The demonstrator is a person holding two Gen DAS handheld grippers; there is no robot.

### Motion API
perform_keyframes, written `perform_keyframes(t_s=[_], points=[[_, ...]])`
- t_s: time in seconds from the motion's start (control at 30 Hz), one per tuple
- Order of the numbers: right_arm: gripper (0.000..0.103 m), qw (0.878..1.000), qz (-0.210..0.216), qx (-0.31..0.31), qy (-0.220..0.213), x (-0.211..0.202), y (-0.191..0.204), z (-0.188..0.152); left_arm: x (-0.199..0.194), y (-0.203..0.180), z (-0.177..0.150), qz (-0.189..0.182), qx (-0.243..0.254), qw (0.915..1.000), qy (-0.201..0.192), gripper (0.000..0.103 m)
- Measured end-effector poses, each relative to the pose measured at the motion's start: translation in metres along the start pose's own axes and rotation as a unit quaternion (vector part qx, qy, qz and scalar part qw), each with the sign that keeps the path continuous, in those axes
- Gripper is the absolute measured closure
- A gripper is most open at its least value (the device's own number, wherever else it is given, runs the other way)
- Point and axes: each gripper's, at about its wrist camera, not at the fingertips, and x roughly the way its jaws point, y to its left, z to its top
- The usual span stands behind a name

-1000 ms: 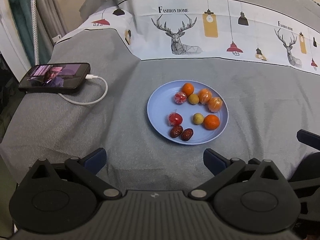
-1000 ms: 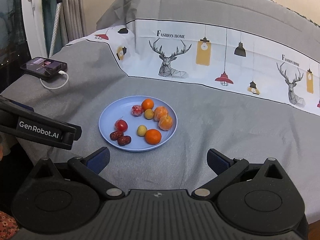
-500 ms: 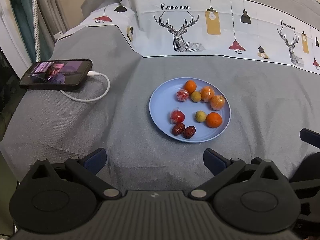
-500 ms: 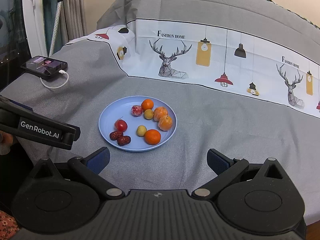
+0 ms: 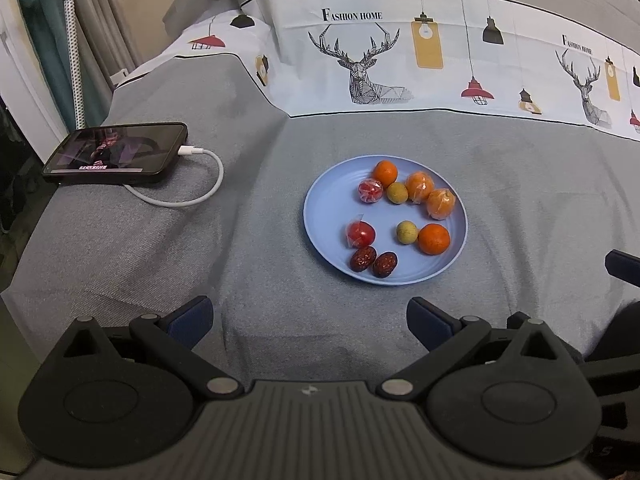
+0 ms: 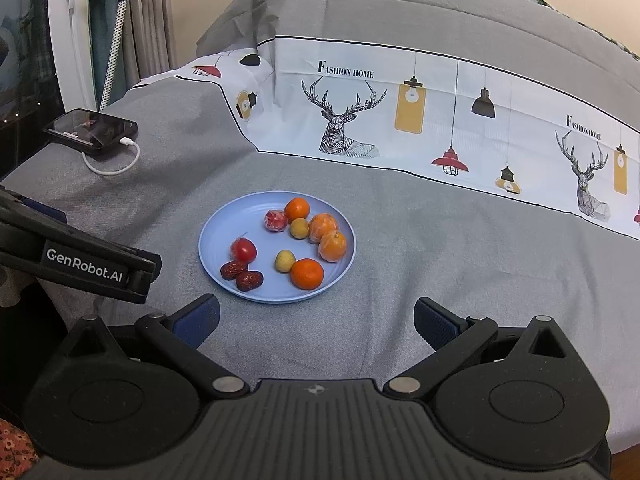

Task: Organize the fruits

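Both hand-held grippers, left (image 5: 310,314) and right (image 6: 316,318), gape empty at frame bottom; fruits lie mixed on the plate (image 5: 332,204), unsorted.

The left gripper (image 5: 310,316) is showing a matte black body with a ribbed central plate bearing a small round emblem, flanked by two large round housings with shallow circular recesses. Angled black link arms are running from silver pivot screws near the plate out to the fingers, each finger (image 5: 191,314) wearing a dark blue textured pad. Small grey screws are sitting on the triangular caps above the housings. The right gripper (image 6: 316,320) is showing the same build: black ribbed plate, silver pivots, blue-padded fingers (image 6: 434,322). From the right wrist camera, the left gripper's side is displaying white "GenRobot.AI" lettering on black.
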Motion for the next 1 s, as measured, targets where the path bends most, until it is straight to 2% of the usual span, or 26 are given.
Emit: perform_keyframes(t_s=[1.0], points=[[0.001,1.000,0.002,0.002,-0.001,0.0001,-0.0006,-0.0006,0.0036,-0.0020,-0.0041,0.002,0.007,1.0000,0.005,0.000]])
